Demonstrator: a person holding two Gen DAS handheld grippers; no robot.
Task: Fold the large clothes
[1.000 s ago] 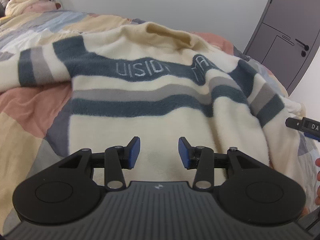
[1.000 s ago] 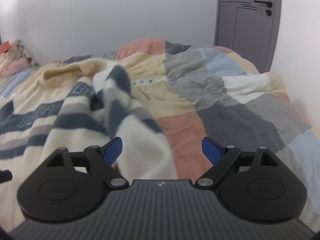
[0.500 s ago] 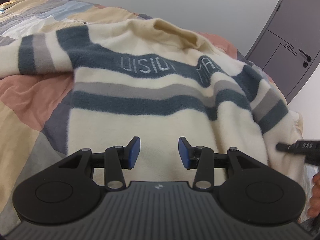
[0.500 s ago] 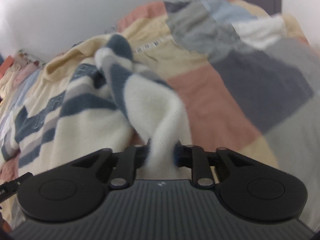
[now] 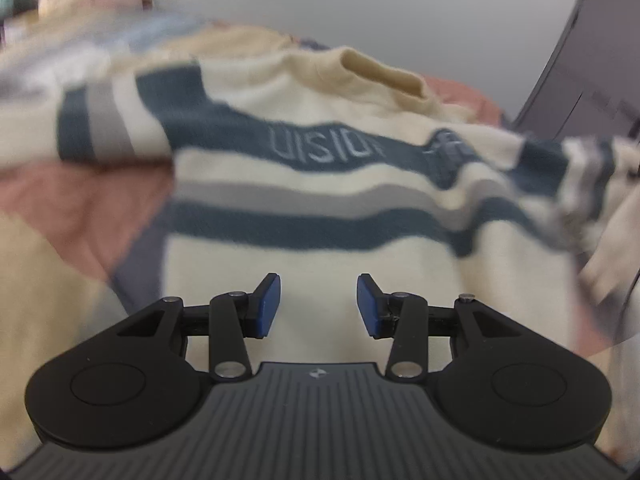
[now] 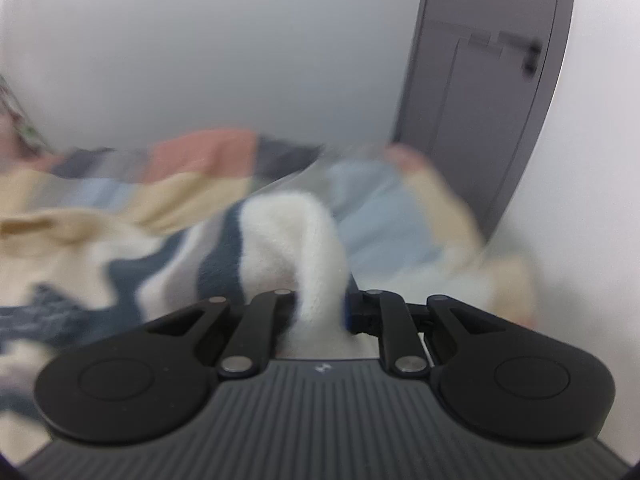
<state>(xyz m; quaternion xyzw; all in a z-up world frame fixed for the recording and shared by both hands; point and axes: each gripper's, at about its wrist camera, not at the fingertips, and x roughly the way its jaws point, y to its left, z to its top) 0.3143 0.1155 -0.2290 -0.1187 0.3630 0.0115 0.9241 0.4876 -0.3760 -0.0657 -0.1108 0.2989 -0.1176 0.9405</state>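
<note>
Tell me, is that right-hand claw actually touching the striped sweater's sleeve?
Touching. In the right wrist view the right gripper is shut on the sleeve, with cream fabric pinched between its fingers.

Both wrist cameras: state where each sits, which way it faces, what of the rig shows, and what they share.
Left wrist: behind the left gripper, angled down over the striped sweater spread on the patchwork quilt; open blue-padded fingers show, empty.
Right wrist: behind the right gripper, facing the grey door and wall; jaws clamp a lifted sweater sleeve.
Shared: sweater, quilt, door.
</note>
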